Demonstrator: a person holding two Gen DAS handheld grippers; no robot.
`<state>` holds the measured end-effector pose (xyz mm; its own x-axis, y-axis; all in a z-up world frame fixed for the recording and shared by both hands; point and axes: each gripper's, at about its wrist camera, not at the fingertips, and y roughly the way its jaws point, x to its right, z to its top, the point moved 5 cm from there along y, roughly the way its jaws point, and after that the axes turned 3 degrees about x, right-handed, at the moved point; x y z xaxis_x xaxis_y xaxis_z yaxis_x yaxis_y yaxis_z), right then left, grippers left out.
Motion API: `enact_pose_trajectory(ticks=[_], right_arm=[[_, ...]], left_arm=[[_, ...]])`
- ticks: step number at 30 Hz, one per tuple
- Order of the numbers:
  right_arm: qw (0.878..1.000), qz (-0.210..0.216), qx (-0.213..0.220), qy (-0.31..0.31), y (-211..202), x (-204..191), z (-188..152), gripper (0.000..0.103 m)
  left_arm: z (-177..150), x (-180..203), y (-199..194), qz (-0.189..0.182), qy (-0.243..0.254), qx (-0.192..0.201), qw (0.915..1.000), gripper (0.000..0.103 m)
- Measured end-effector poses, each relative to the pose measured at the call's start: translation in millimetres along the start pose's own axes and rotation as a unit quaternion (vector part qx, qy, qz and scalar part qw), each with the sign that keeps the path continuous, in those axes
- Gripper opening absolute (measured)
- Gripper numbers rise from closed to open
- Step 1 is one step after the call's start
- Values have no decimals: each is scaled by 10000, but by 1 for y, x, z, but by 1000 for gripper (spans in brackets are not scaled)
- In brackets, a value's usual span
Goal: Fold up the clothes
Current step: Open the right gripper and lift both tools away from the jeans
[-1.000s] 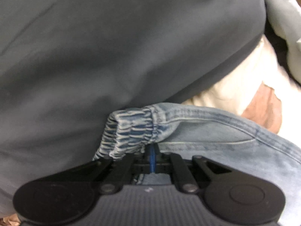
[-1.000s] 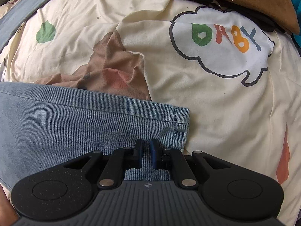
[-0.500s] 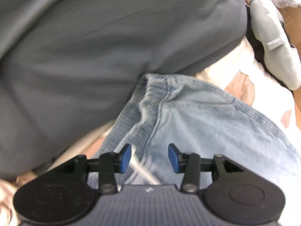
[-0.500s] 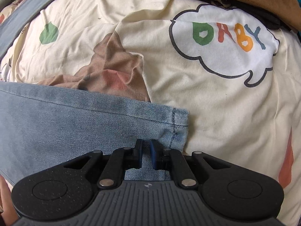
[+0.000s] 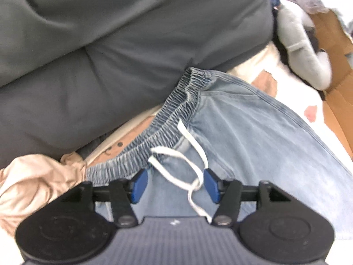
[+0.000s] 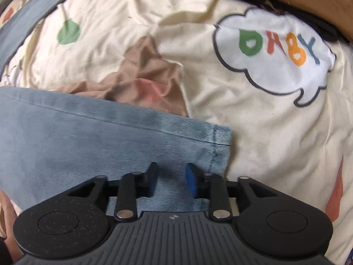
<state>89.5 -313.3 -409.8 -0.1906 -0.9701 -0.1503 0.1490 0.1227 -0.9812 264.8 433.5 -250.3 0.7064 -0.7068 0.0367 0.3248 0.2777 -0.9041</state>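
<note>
Left wrist: your left gripper (image 5: pixel 173 183) opening, drawstring (image 5: pixel 187 165) loose between jaws, waistband (image 5: pixel 167 121) ahead. Right gripper (image 6: pixel 171 180) opening over hem (image 6: pixel 218 145), jeans (image 6: pixel 99 137) released. Fold laid; next regrip for another fold.

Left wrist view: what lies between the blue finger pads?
A loop of white drawstring on the light blue denim trousers. The left gripper is opening, pads clear of both.

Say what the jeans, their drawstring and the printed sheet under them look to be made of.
Jeans: faded light-blue denim, going by the diagonal twill weave and stitched hem; matte.
Drawstring: flat off-white woven tape, probably cotton; limp, looped.
Sheet: thin cream woven cloth, likely cotton, creased, with a slight sheen and printed "BABY" lettering.
</note>
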Motion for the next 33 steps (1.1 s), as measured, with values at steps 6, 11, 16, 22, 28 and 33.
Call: enact_pose_trajectory(ticks=[6,11,16,22,28,33], right_arm=[[9994,134,309,-96,-10,-28,17,44],[9984,285,457,-196,-60,15,2,56],[9972,370,622,-170,-68,34,3,60],[9949,489,822,-324,-93,51,-7,63],[9924,723,924,-384,-112,68,-18,64],[9899,918,960,-493,-124,82,-28,64]], left_arm=[[-29,-13,-38,-62,159,-50,9998,63],[-48,-27,-62,-79,23,-48,10000,67],[-61,-33,-92,-109,-46,11,9999,72],[-79,-29,-126,-199,-46,88,9998,75],[-100,-27,-158,-235,-6,108,9997,77],[-114,-30,-186,-244,35,152,9996,78]])
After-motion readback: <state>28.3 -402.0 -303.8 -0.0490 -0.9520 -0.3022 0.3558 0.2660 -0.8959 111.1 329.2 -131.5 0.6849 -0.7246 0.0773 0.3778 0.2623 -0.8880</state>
